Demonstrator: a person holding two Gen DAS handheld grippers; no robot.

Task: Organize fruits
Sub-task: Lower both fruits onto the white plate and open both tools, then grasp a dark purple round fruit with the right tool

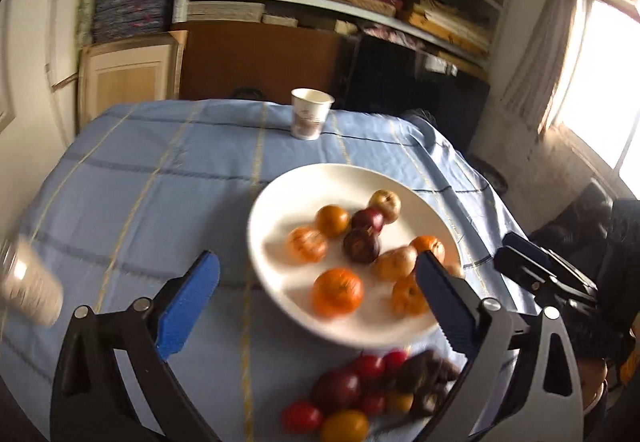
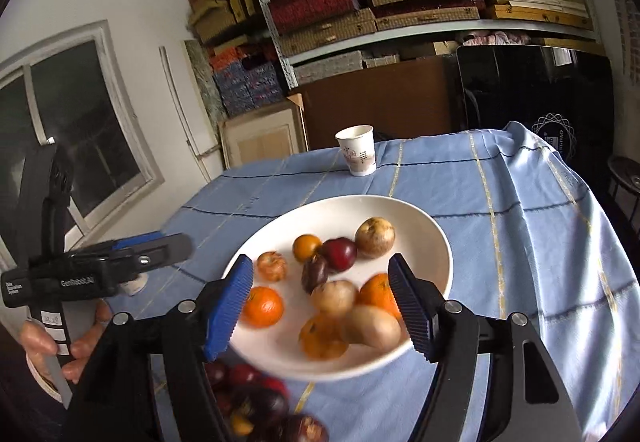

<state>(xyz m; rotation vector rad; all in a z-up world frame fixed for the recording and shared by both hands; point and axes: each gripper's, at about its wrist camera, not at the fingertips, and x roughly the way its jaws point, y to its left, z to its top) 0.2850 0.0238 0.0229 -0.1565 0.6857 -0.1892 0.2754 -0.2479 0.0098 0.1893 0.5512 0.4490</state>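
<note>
Both wrist cameras look forward and downward past their own jaws, close above the white plate [image 1: 280,198] [image 2: 424,218] on the bench; the left views it from the left, the right from nearer, both sharing the paper cup [image 1: 310,118] [image 2: 358,154] beyond the plate

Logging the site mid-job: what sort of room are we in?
Probably a storeroom or spare room in a home, used as a workspace: metal shelves stacked with flat patterned boxes, cardboard against the wall, and a table under a blue checked cloth.

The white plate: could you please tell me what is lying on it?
On the white plate lie orange fruits, tan-brown ones and dark purple-red ones. Some overlap, so an exact count is uncertain.
</note>
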